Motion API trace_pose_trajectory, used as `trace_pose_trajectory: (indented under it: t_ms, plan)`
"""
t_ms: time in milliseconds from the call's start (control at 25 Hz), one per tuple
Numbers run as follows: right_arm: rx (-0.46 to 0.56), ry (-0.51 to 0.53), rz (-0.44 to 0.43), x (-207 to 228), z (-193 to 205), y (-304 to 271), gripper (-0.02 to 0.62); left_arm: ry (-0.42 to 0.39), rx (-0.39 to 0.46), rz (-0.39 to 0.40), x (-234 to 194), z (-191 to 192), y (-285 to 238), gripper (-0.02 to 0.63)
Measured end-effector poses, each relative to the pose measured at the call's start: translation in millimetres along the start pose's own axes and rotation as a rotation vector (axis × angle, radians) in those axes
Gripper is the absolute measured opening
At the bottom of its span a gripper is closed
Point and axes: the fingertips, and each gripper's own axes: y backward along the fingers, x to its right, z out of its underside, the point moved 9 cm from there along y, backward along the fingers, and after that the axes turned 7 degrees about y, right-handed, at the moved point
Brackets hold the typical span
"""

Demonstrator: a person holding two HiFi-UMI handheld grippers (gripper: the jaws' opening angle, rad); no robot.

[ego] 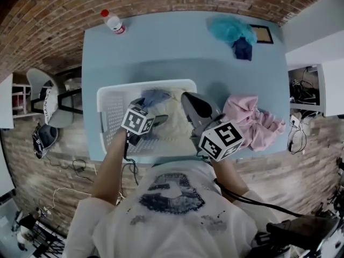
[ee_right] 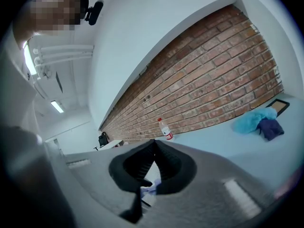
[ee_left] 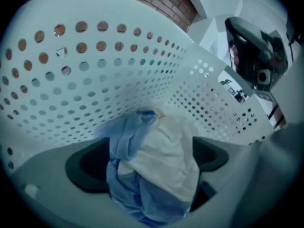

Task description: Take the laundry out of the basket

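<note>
Print on the red-capped plastic bottle's label is too small to read. Perforated white plastic forms the basket on the pale blue counter. Inside it lies the crumpled laundry, thin blue fabric against cream cloth. The left gripper reaches in with its jaws wide apart either side of that bundle. The right gripper has its ribbed jaws together, nothing pinched. A rumpled pink garment lies beside the basket.

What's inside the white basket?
A blue cloth and a cream cloth, bunched together between the open jaws of the left gripper. Anything beneath them is covered.
</note>
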Motion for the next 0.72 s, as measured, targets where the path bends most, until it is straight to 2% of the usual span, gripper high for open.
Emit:
trace_pose_trajectory:
  t_ms: [200, 400, 560, 720]
  plan:
    - [-0.016, 0.018, 0.007, 11.0, -1.8, -8.7, -0.003, -0.009, -0.042, -0.011, -3.1, 2.5, -11.4, 0.534]
    - [-0.022, 0.031, 0.009, 12.3, -3.9, -12.4, -0.003, -0.06, -0.117, -0.013, 1.1, 11.9, -26.1, 0.548]
    - [-0.017, 0.022, 0.01, 11.9, -3.7, -12.1, -0.003, -0.142, -0.162, -0.082, 2.0, 15.0, -31.2, 0.548]
    - [-0.014, 0.021, 0.011, 12.7, -3.8, -11.3, -0.002, -0.173, -0.172, -0.104, 1.8, 17.9, -42.2, 0.548]
